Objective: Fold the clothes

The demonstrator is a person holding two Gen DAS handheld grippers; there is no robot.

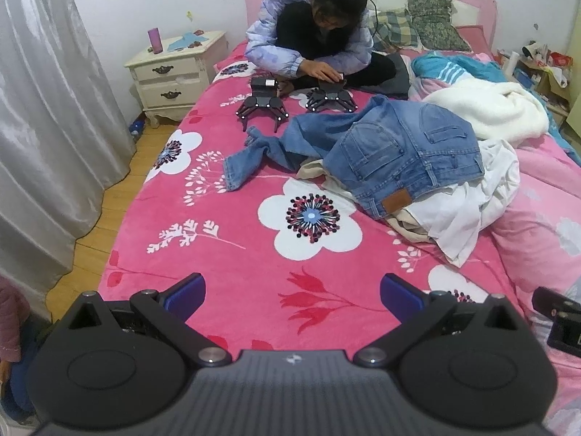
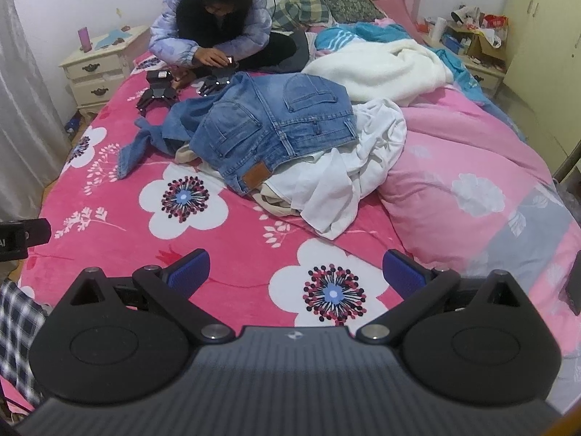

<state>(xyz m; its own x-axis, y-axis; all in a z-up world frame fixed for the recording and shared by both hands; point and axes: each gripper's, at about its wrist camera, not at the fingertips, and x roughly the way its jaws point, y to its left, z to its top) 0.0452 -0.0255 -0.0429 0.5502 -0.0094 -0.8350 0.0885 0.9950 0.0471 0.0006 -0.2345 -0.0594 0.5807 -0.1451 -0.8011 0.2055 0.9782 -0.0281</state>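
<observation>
Nearest me in the left view are my left tongs [image 1: 292,292], spread wide with nothing between the blue pads, hovering over bare pink floral blanket [image 1: 225,254]. Ahead and to their right lies the heap of clothes: blue jeans [image 1: 395,152] on top, waistband and leather patch toward me, one leg trailing off to the left, with white garments [image 1: 472,196] and something beige under them. I judge no folding has begun; this is the reach-in before the first grasp. Further ahead a person [image 1: 312,29] sits cross-legged on the bed, hands on one of two spare grippers [image 1: 261,107] lying just beyond the jeans leg. A nightstand [image 1: 174,72] stands far off to the left

In the right view my right tongs [image 2: 296,270] are likewise spread and empty, well short of the pile. The jeans [image 2: 276,123] sit ahead, slightly left of centre, a fluffy white blanket [image 2: 385,69] behind them and a pink quilt [image 2: 464,167] bunched to the right. Next I'd need to take the jeans by the waistband and drag them clear onto the open blanket; the tangled leg and the clothes underneath may come along
</observation>
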